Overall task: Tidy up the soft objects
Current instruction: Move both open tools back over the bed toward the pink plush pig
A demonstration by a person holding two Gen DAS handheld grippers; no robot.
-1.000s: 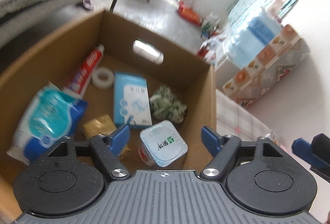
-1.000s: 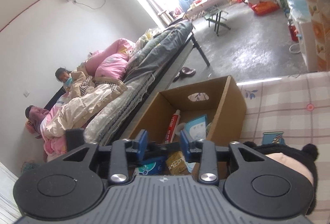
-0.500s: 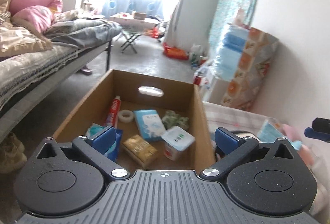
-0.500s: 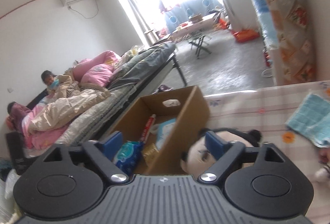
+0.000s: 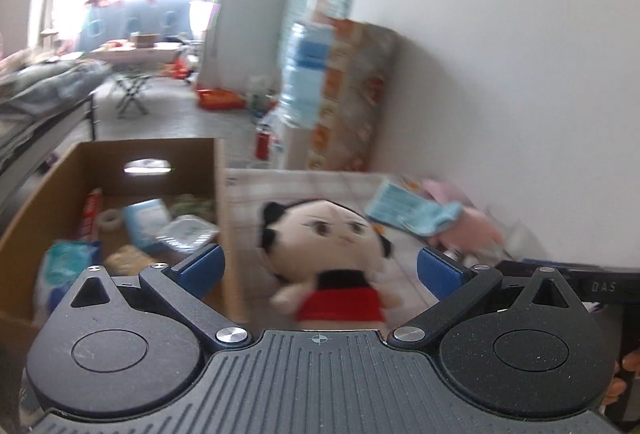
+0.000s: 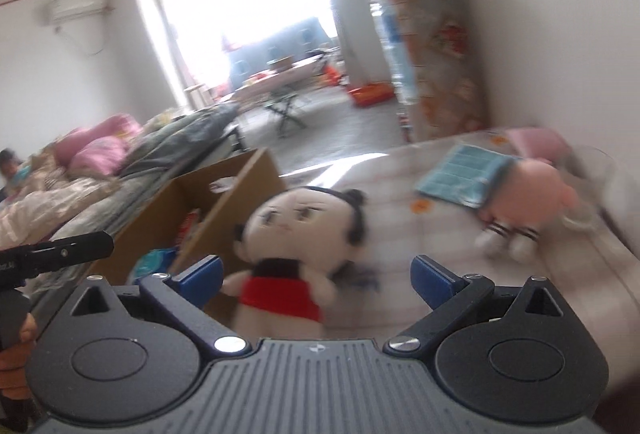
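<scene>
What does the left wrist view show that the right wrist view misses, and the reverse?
Only the left wrist view looks down on the tape roll and lidded cup inside the box. Only the right wrist view shows the bedding, wall air conditioner and whole pink plush. Both share the cardboard box, red-shirted doll, blue cloth and an open claw.

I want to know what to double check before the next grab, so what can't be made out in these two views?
- Black-haired plush doll in red: legs hidden behind the left gripper body, both views blurred.
- Brown cardboard box: contents mostly hidden by its wall in the right wrist view.
- Pink plush toy: blurred, head under the light blue cloth.
</scene>
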